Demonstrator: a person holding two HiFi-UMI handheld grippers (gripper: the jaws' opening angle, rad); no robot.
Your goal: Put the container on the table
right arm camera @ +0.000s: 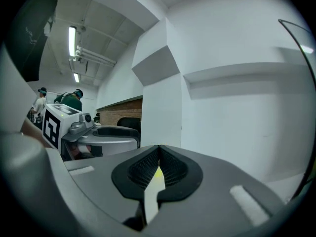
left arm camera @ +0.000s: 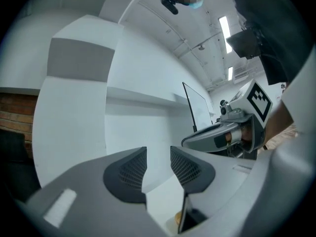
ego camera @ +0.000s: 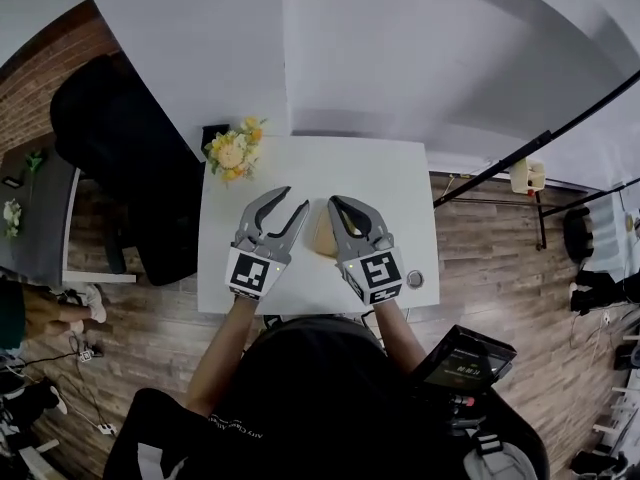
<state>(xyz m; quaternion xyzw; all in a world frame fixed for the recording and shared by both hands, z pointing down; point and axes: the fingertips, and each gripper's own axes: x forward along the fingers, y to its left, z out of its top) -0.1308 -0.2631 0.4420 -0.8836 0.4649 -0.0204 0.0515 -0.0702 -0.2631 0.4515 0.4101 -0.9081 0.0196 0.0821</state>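
You hold a grey, hard-shelled gripper in each hand over a smooth, white square table (ego camera: 300,168). Each carries a cube with black-and-white square markers at its rear.

The left gripper (ego camera: 297,198) has its curved jaws partly apart. In the left gripper view (left arm camera: 158,164), the dark pads with a fine grid texture face each other across a clear gap, and only white table and wall show between them.

The right gripper (ego camera: 336,202) has its jaws together. In the right gripper view (right arm camera: 159,164), the ribbed black pads meet at the tips and grip nothing.

The container (ego camera: 322,236) lies between the two grippers, apparently resting on the tabletop near its middle. It looks tan, matte and rounded. The right gripper covers part of it, so its full shape cannot be made out.

A bunch of yellow and cream flowers (ego camera: 235,150) sits at the table's far left corner. A small round metallic object (ego camera: 415,279) lies near the right front edge. A black chair (ego camera: 120,148) stands to the left on wood-plank flooring.
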